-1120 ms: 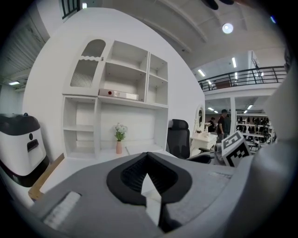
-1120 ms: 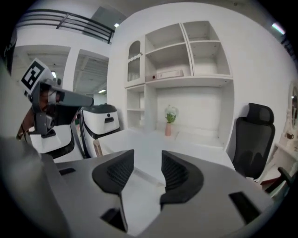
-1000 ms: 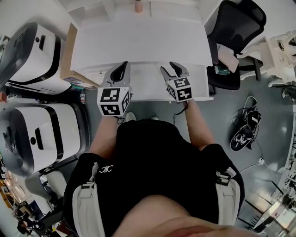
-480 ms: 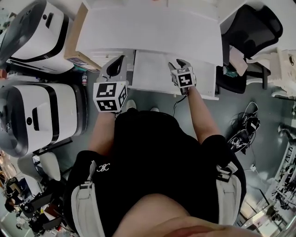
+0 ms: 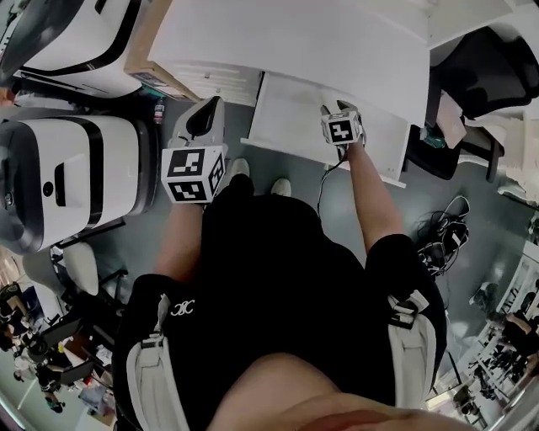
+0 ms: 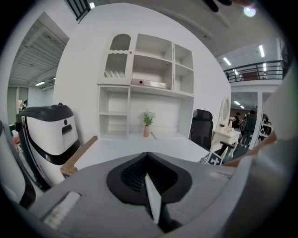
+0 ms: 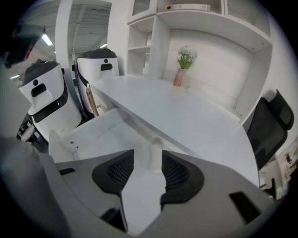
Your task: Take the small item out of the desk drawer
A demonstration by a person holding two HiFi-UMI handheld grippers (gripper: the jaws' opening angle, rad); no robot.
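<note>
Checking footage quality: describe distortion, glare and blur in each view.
Head view: heavy fisheye, desk edges bow, even light. Left gripper view: dark round vignette, ceiling lamp flares, fingers soft. Right gripper view: same vignette, white drawer low in contrast.

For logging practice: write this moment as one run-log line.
drawer: open | small item: inside, untouched | right gripper: open, over drawer | left gripper: shut, empty

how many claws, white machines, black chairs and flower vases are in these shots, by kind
claws, left claw and right claw: 2
white machines: 2
black chairs: 1
flower vases: 1
total: 6
</note>
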